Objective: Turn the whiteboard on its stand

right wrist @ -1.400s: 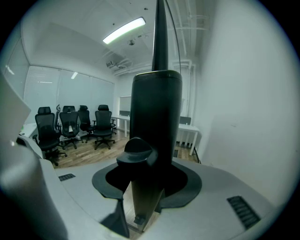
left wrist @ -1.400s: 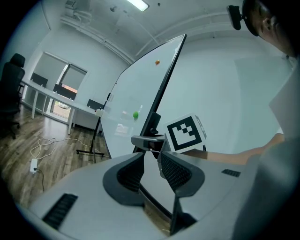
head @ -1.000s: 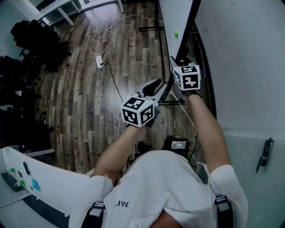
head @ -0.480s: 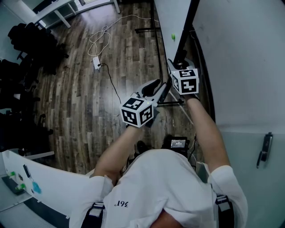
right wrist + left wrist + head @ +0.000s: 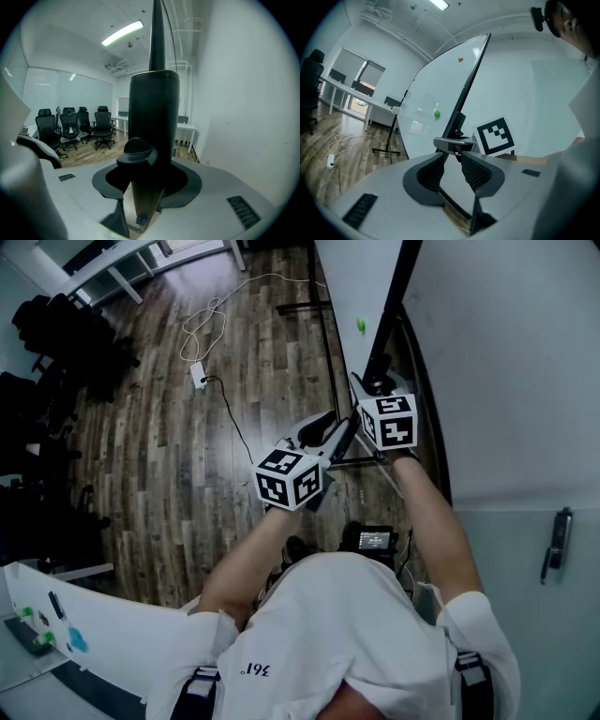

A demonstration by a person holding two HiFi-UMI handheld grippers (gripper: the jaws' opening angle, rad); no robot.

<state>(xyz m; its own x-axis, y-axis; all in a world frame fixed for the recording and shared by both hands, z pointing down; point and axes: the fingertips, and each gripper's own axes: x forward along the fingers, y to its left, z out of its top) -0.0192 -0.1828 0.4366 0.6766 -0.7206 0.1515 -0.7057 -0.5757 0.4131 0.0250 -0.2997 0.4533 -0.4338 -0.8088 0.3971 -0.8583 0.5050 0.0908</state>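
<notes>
Whiteboard (image 5: 354,287) stood on its stand close by the pale wall (image 5: 506,362), its white face angled over the wood floor (image 5: 178,465). It carried a green magnet (image 5: 437,113) low down and an orange magnet (image 5: 461,59) near the top. The person in the white shirt (image 5: 347,634) stood right at its end, both arms stretched forward. The left gripper (image 5: 453,158) had its jaws set narrow on the board's thin, dark-framed edge, a ribbed pad against each side. Just beyond it the right gripper (image 5: 150,182) was clamped wider, round the thick black post (image 5: 154,108) that ran up the board's side. A small black knob (image 5: 136,147) jutted out just above its jaws. The two tools sat near each other, the right one further along and nearer the wall. A white cable (image 5: 211,320) lay looped on the floor, and black office chairs (image 5: 77,124) stood by the far windows.
</notes>
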